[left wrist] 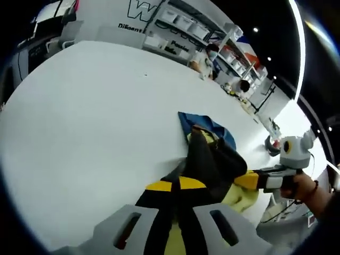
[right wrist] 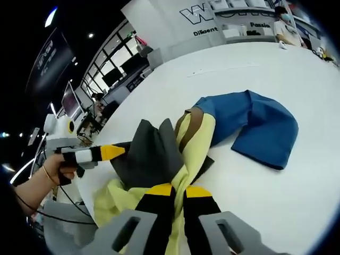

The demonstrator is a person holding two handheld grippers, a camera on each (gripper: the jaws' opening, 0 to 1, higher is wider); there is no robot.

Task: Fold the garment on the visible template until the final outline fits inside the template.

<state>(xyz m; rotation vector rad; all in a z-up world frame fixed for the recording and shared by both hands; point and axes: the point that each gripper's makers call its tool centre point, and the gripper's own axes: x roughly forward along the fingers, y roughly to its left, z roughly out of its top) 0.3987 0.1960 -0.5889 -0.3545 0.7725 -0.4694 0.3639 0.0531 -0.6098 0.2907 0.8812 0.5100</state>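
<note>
Left gripper view: left gripper (left wrist: 176,187) at bottom centre, yellow-black jaws pinched together on the garment (left wrist: 212,159), a bunched piece of yellow, dark grey and blue cloth lying right of centre on the white table (left wrist: 90,106). Right gripper (left wrist: 249,179) enters from the right edge, held by a hand (left wrist: 303,187), its yellow tip touching the cloth.

Right gripper view: right gripper (right wrist: 178,192) at bottom centre, jaws clamped on yellow fabric of the garment (right wrist: 255,125); blue section spreads upper right, dark grey fold (right wrist: 149,154) left of centre. Left gripper (right wrist: 109,152) comes in from the left, tip at the grey fold, a hand (right wrist: 50,175) gripping it. Shelving and signage (right wrist: 212,13) along the top. No template outline can be made out.
</note>
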